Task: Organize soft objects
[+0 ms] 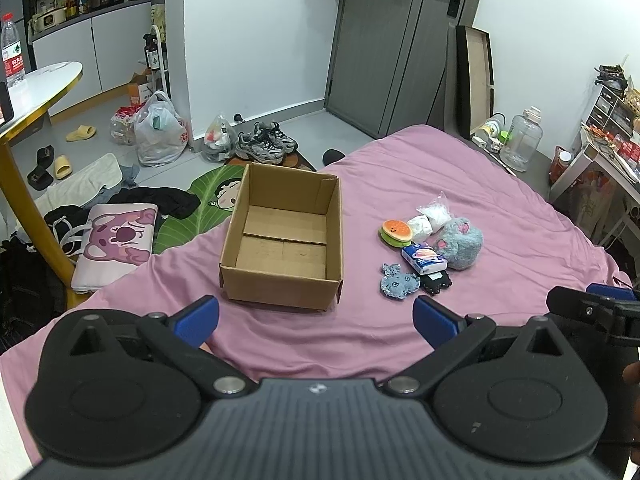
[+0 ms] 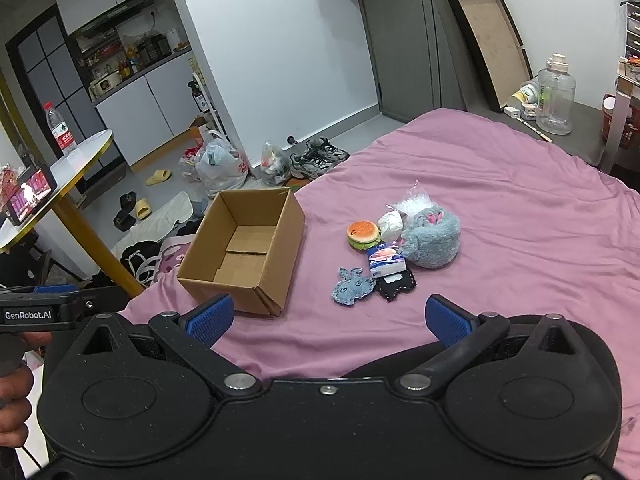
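Pink bedding [image 1: 400, 184] fills the middle of both views, with an empty cardboard box [image 1: 284, 240] at centre frame. Right of it huddle a grey plush [image 1: 460, 244], burger toy [image 1: 395, 232] and smaller soft items. Along the bottom edge, left gripper [image 1: 316, 318] and right gripper [image 2: 328, 318] both gape wide, holding nothing.

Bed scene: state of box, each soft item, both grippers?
cardboard box: upright, open, empty
burger toy: on bed, outside box
grey plush: on bed, outside box
blue felt toy: flat on bed
tissue pack: lying among pile
left gripper: open, empty
right gripper: open, empty
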Demonstrator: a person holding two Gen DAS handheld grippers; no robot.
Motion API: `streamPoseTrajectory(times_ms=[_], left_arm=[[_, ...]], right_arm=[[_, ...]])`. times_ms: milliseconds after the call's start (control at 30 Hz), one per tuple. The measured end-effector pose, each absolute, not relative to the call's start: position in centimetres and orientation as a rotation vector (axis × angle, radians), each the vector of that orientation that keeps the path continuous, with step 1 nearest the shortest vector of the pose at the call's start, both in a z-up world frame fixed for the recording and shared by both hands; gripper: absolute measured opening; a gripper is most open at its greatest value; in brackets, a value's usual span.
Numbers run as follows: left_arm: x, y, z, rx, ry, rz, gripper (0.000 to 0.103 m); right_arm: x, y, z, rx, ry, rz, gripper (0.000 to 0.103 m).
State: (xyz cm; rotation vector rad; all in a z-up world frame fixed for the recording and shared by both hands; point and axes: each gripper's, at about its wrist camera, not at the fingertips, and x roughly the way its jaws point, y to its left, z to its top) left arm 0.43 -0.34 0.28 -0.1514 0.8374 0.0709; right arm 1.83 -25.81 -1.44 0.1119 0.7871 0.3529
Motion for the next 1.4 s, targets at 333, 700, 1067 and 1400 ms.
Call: streamPoseTrajectory(times_ms=[333,700,1067,1400], left_arm=[[0.0,-0.6,1.4,-0.152,0.837,0.080,0.102],[0.0,-0.1,1.5,-0.155,0.834,0.076,0.102],[-0.1,0.5,1.3,-0.156,0.831,0.072,0.102],[-0.1,0.3,1.2,-0.149,0.813,0.070,0.102]], right_arm=[[1.8,-25.9,-1.3,0.112,0.785,0.355,0.103],[1.7,-26.0,-1.1,0.112,0.781,0.352,0.103],[1.8,-26.4,-1.2,0.119,0.783,0.347,0.103],[1.5,-26.1,-1.5,0.109,0.786,0.359,0.103]])
